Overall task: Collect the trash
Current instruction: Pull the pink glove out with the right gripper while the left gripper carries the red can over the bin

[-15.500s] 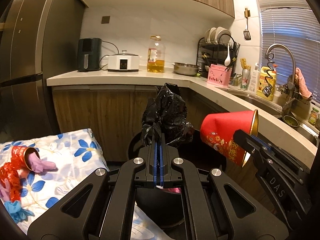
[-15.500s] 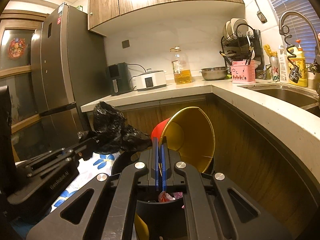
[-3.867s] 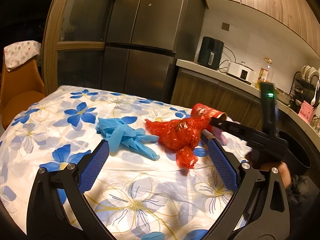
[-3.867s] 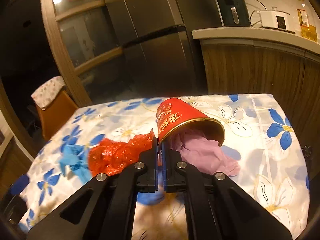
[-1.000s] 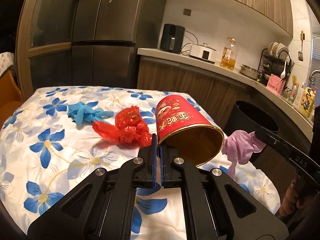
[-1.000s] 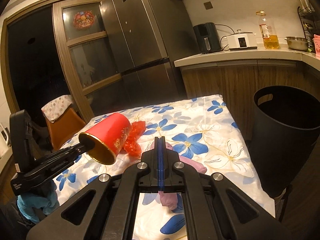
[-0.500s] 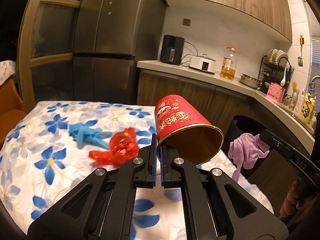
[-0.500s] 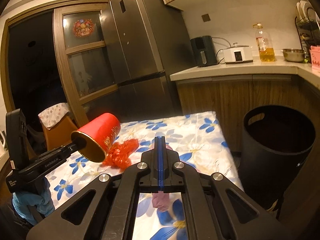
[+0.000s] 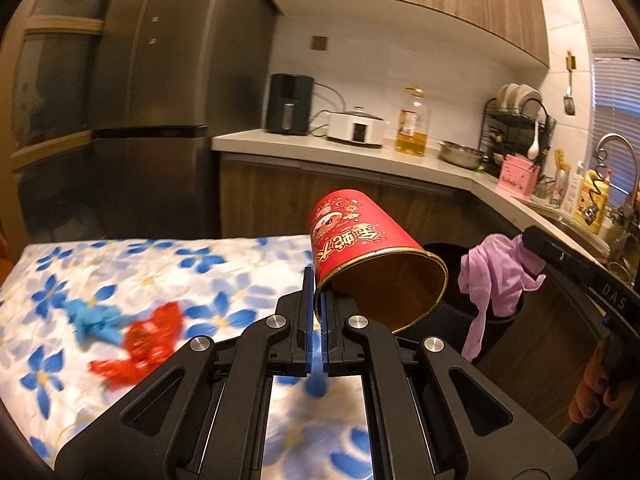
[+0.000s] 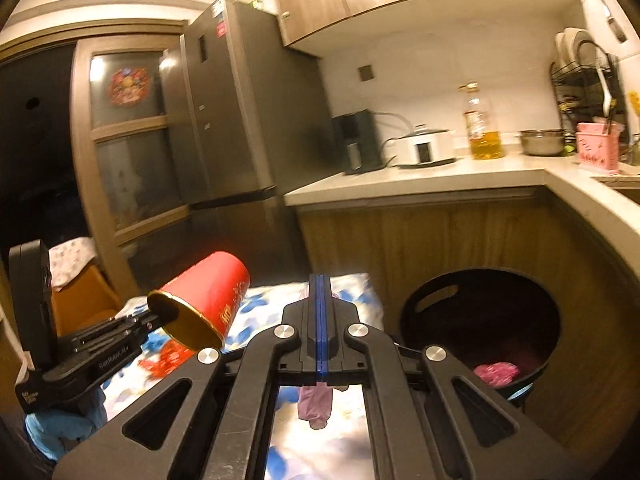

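left wrist: red cup point(image 9: 360, 240) rim pinched btwn jaws.

Cup point(image 9: 372, 256) held above table point(image 9: 168, 256) near edge; bin point(image 10: 480, 320) right of table, below counter point(image 10: 440, 176). Glove point(image 9: 496, 276) hangs over bin. Two crumpled items, probably bag point(image 9: 148, 340) and gloves point(image 9: 96, 320), lie left on table.

A dark steel fridge point(image 9: 160, 92) fills ten o'clock. A pale bench point(image 9: 340, 156) under wooden cabinets point(image 9: 420, 4) runs from twelve toward three, carrying a white cooker point(image 9: 356, 128) and a dish rack point(image 9: 516, 120). Window blinds point(image 9: 616, 100) hang at two o'clock; warm light glows overhead.
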The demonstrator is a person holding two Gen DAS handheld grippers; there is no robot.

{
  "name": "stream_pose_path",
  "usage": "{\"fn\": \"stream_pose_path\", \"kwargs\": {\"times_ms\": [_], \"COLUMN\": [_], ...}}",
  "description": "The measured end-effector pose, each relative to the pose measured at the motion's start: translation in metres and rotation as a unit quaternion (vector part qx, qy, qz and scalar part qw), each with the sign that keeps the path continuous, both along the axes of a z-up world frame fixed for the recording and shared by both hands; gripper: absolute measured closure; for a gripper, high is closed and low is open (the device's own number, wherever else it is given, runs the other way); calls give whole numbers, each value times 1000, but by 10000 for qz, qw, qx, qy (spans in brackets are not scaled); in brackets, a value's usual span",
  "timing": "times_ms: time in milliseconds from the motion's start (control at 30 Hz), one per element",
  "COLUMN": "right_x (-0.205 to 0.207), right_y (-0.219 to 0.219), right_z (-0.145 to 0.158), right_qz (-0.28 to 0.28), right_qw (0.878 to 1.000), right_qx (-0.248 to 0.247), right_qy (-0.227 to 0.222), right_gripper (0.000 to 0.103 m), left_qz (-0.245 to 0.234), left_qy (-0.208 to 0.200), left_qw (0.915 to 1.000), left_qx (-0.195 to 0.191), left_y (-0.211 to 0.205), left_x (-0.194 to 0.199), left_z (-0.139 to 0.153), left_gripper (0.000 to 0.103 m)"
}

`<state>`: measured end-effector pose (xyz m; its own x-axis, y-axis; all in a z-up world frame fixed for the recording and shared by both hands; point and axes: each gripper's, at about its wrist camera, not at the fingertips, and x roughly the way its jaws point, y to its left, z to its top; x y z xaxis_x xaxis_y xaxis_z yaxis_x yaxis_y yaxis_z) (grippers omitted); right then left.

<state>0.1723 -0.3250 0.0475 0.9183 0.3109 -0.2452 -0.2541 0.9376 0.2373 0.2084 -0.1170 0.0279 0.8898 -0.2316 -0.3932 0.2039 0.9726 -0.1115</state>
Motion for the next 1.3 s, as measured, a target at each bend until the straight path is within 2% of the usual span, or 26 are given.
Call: {"fn": "stream_pose_path", "kwargs": {"times_ms": [233,567,1300], "right_x": [17,31,47], "right_y": [-41,-79,-109], "right_z": [10,2,-6], "right_qz": [-577,-1163,-1507], "right_qw": [9983,9931,9884], "right_qx": [-25,-113,-20], "right_qy": [-59,36,165], "right_gripper": [103,103,103], "left_qz": [-432,-908,-1276], "left_qy": [-31,-69,-35], "left_qw": [9990,9956,9914], "left_qx": [99,227,291], "left_y": [-58,-130,-180], "left_x": [32,65,85], "left_z": [4,0,-11], "left_gripper": [101,101,101]}}
